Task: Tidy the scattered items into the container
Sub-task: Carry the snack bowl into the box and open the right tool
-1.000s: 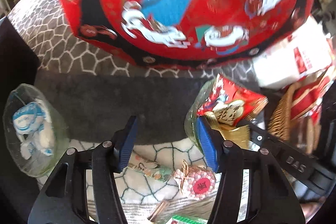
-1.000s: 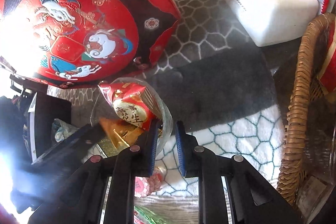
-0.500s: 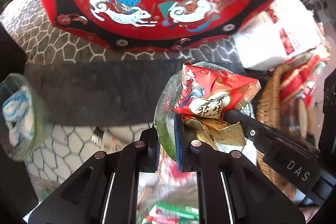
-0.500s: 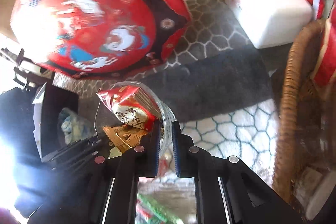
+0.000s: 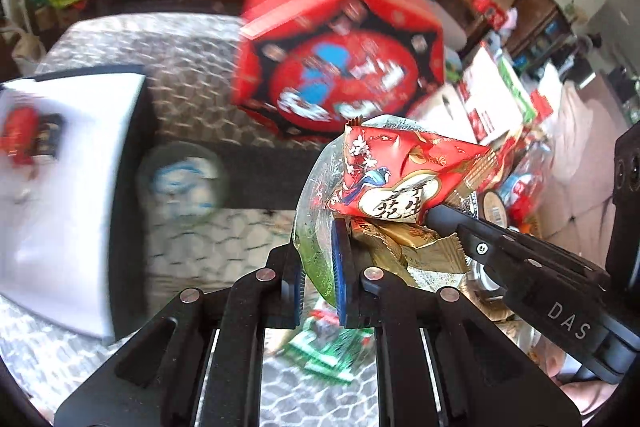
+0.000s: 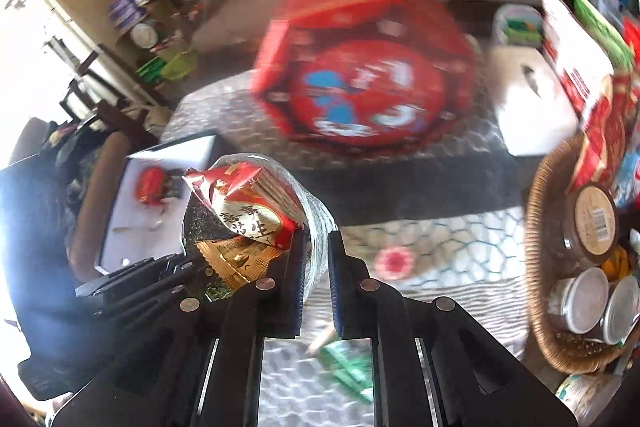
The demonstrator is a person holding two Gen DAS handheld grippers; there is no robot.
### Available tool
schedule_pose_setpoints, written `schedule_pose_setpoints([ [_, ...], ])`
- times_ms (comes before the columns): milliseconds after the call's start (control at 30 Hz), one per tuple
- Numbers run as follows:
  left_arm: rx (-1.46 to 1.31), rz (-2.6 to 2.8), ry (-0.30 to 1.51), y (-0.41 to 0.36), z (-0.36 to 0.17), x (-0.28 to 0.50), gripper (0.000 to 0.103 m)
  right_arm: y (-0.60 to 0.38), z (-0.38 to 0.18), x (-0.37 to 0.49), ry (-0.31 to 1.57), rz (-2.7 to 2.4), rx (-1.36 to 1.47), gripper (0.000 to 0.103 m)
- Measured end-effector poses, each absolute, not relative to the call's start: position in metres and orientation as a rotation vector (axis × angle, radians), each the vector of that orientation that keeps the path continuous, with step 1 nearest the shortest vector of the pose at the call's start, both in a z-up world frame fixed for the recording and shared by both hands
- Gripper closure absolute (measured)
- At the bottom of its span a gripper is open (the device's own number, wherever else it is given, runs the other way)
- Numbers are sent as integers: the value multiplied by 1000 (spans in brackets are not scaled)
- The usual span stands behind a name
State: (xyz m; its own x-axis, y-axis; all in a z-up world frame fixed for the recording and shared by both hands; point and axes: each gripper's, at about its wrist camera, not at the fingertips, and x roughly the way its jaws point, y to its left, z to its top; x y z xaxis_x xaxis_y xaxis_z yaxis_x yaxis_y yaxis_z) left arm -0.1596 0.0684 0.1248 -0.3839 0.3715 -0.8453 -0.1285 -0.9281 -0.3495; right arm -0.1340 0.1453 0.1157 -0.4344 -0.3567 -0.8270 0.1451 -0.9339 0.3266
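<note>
A clear glass bowl [image 5: 316, 187] hangs above the table, held by its rim from both sides. It holds a red snack packet [image 5: 400, 179] on top of gold-wrapped packets [image 5: 416, 243]. My left gripper [image 5: 318, 283] is shut on the bowl's near rim. The right gripper's black fingers [image 5: 520, 259] reach in from the right. In the right wrist view my right gripper [image 6: 316, 279] is shut on the rim of the glass bowl [image 6: 316, 223], with the red packet [image 6: 248, 211] just left of it. The left gripper's fingers [image 6: 160, 275] come in from the left.
A big red octagonal box [image 5: 340, 67] lies on the patterned cloth behind. A wicker basket [image 6: 536, 227] with jars stands at the right, and a white tissue box [image 6: 532, 115] sits beyond it. A second glass bowl [image 5: 180, 183] and a white box [image 5: 60, 167] are at left. A green packet [image 5: 332, 351] lies below.
My left gripper closed on the bowl's rim. Both grippers then rose with the bowl, so the table and the red box now look smaller and farther away.
</note>
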Motion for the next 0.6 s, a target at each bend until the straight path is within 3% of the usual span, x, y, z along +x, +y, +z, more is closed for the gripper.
schedule_pose_setpoints([
  [333,-1556,2538,-377,-70,138,-164,92,-6,121,-149,-221,-2280,1432,93],
  [600,-1693,2503,-462,-146,67,-217,92,-91,69,-204,-161,-2204,1512,93],
])
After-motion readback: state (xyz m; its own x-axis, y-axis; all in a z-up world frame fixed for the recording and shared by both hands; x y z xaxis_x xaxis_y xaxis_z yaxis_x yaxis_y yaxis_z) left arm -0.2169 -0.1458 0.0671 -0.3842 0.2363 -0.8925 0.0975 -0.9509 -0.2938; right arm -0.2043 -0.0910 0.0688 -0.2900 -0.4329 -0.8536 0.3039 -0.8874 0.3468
